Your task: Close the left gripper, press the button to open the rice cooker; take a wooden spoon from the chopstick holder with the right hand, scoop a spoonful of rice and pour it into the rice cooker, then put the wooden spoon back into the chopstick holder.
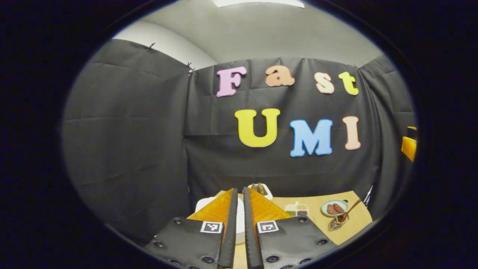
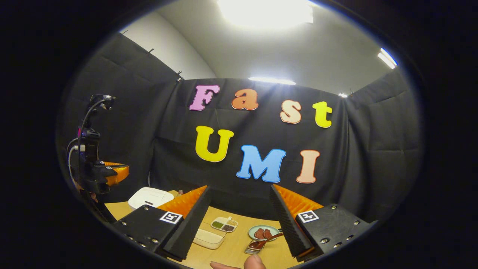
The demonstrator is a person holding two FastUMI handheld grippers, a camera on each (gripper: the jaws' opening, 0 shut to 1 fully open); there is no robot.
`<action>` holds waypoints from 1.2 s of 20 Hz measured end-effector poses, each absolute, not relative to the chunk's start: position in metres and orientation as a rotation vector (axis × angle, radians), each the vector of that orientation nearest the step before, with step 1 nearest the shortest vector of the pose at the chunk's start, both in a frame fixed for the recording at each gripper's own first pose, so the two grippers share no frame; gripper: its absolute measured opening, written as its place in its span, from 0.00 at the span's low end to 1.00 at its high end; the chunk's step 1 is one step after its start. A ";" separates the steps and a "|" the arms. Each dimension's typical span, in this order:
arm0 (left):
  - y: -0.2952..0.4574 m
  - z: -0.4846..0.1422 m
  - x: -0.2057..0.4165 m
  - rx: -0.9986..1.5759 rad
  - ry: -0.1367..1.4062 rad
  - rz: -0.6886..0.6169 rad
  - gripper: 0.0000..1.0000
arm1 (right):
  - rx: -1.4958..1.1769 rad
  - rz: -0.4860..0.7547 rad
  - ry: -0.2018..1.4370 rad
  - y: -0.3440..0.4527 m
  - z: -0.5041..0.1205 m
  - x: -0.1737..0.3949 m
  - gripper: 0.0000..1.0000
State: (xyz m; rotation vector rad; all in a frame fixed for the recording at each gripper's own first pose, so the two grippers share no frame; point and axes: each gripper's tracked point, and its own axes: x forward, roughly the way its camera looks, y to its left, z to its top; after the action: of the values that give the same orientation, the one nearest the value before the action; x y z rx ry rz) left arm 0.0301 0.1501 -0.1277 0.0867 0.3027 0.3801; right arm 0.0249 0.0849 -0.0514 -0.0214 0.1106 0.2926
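Straight ahead of the left tool [image 1: 239, 194], whose fingers are nearly clenched, the white rice cooker [image 1: 241, 220] is seen on the worktop [image 1: 317, 209]; the right tool [image 2: 239, 209] is held released.

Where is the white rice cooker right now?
In the right gripper view the rice cooker sits at the table's far left, lid down, below the left gripper, left of the divided dish.

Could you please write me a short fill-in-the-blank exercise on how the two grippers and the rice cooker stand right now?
1. The left gripper has its jaws ____.
2. The right gripper has its jaws ____.
3. The rice cooker's lid is ____.
4. Both grippers hold ____.

Missing words: shut; open; closed; nothing
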 end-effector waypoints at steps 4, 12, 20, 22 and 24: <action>0.163 -0.159 0.045 0.094 0.358 0.352 0.08 | -0.022 0.250 0.132 0.092 -0.051 0.025 0.96; 0.256 -0.293 0.098 0.073 0.580 0.399 0.08 | -0.053 0.111 0.246 0.127 -0.064 0.007 0.97; 0.292 -0.425 0.151 0.040 0.793 0.422 0.10 | -0.133 0.039 0.346 0.133 -0.078 -0.003 0.97; 0.302 -0.443 0.154 0.046 0.818 0.439 0.09 | -0.142 0.033 0.357 0.134 -0.081 -0.003 0.97; 0.308 -0.460 0.155 0.026 0.860 0.447 0.09 | -0.155 0.037 0.367 0.135 -0.084 -0.004 0.97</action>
State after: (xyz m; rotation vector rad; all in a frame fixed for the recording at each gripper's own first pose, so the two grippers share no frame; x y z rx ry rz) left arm 0.1547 0.3076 -0.4604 0.0258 0.8601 0.4465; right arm -0.0038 0.1346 -0.0842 -0.1550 0.3670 0.0372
